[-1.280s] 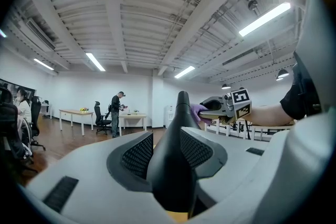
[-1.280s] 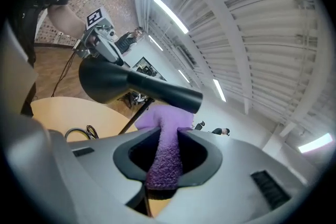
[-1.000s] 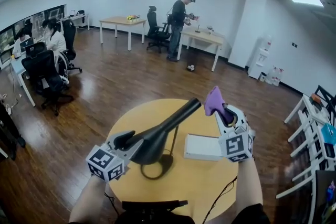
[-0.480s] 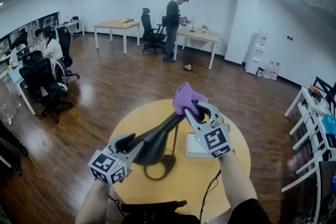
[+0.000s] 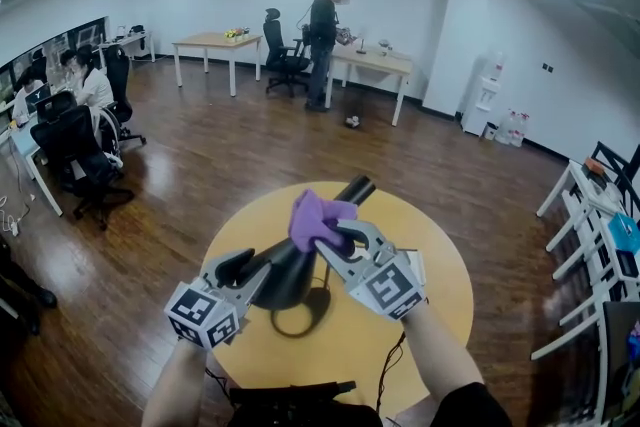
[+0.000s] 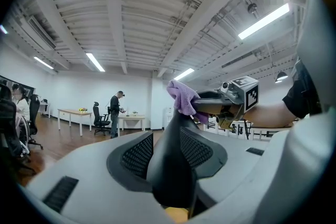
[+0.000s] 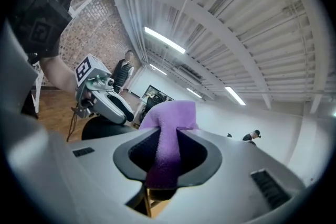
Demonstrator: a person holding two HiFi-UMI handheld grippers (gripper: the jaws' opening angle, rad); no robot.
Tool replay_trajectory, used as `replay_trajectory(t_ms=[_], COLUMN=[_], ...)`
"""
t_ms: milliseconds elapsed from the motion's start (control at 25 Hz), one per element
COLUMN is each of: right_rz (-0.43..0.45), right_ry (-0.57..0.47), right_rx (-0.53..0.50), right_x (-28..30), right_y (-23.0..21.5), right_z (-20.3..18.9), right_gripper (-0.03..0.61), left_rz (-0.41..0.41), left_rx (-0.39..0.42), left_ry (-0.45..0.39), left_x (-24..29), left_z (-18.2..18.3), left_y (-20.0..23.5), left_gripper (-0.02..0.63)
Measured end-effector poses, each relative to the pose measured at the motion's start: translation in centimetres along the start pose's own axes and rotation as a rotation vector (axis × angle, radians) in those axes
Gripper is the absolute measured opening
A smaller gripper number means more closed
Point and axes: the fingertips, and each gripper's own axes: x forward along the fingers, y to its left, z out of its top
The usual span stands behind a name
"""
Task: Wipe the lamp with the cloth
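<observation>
From my station I count two grippers, one lamp and one cloth, all over one round wooden table.

The left gripper points level and has its two jaws partly closed on the wide end of the black lamp. In the left gripper view the dark shade fills the gap between the ribbed pads, pressed by both. The lamp's body tapers into a single tube that slants up and away from me. Its thin stem and ring base stand on the table beneath.

The right gripper comes in from the right and angles across the lamp. Its jaws are about half closed and pinch the purple cloth. In the right gripper view a strip of the cloth runs down between the two pads, and the rest bunches out past the tips. That bunch sits on the lamp's tapering body about midway along, touching it as far as I can judge.

Beyond the table I see two desks along the far wall, one at the left and one at the right. One standing person is between them. At least two more people sit at the left edge of the room.
</observation>
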Motion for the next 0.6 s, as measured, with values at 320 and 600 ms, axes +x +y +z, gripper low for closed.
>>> replay_trajectory(t_ms=[320, 600], right_rz=[-0.239, -0.372], right_ry=[0.045, 0.369], right_rx=[-0.041, -0.133], right_x=[-1.0, 0.7], right_y=[-6.9, -12.1], right_z=[2.5, -0.9], right_gripper=[0.094, 0.094], left_rz=[0.037, 0.045], left_rx=[0.037, 0.054], left_ry=[-0.053, -0.048], left_x=[-0.9, -1.0], left_z=[-0.1, 0.1], left_y=[-0.3, 0.2], left_gripper=[0.15, 0.144])
